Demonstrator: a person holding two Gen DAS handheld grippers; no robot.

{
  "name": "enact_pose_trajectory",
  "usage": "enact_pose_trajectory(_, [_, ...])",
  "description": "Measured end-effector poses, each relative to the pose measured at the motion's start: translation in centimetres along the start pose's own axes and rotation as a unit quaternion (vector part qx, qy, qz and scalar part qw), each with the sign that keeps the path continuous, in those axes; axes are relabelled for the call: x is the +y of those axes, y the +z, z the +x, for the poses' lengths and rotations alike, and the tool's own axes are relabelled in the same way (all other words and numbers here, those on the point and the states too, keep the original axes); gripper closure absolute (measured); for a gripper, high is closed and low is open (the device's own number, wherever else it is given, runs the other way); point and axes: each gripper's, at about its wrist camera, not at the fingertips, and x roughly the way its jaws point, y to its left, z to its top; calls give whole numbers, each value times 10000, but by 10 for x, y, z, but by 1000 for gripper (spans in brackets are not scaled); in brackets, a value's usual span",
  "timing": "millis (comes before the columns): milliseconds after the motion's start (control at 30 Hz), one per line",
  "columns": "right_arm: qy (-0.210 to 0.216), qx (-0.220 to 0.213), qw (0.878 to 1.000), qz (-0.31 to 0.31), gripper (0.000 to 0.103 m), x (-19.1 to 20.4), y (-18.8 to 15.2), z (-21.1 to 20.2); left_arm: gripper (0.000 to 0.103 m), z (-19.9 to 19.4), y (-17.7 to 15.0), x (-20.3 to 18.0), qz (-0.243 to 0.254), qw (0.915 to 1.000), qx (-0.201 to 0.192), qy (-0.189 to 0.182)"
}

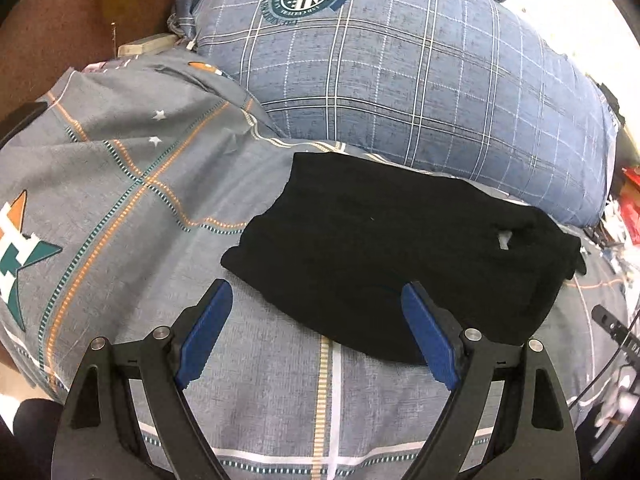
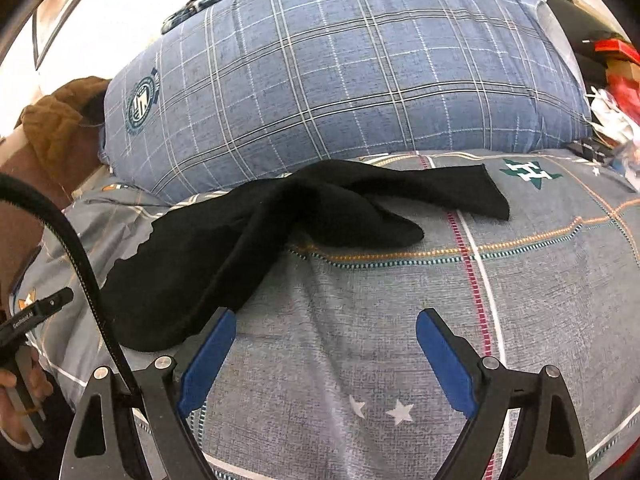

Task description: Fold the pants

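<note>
Black pants (image 1: 392,248) lie folded in a rough rectangle on the grey patterned bed sheet (image 1: 120,184). In the right wrist view the same pants (image 2: 248,236) stretch across the sheet (image 2: 400,320), two leg ends pointing right. My left gripper (image 1: 316,300) hovers over the near edge of the pants, open, nothing between its blue pads (image 1: 204,336). My right gripper (image 2: 324,332) is open above bare sheet; its left pad (image 2: 208,356) sits beside the near end of the pants without pinching it.
A large blue plaid pillow (image 1: 392,76) (image 2: 340,76) lies just behind the pants. A brown garment (image 2: 60,120) is at the far left. Clutter with red items (image 2: 616,80) sits at the right edge. A hand holding the other gripper's handle (image 2: 20,384) shows at the lower left.
</note>
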Motion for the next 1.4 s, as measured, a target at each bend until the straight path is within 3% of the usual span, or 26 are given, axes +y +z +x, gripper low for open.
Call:
enact_pose_trajectory(167, [33, 98, 9999, 120, 12, -6, 5, 7, 16, 11, -6, 2, -24, 9999, 115, 2])
enact_pose_trajectory(300, [-353, 98, 9992, -143, 12, -6, 14, 18, 16, 18, -8, 8, -105, 9998, 173, 74])
enact_pose_trajectory(733, [-132, 255, 9995, 131, 13, -11, 21, 34, 16, 31, -14, 19, -247, 9991, 289, 179])
enact_pose_trajectory(1233, [-180, 260, 9992, 242, 13, -22, 27, 38, 16, 42, -19, 25, -380, 9980, 509, 57])
enact_pose_trajectory(1400, [-563, 189, 9981, -165, 13, -22, 35, 37, 16, 49, -20, 26, -452, 9968, 655, -30])
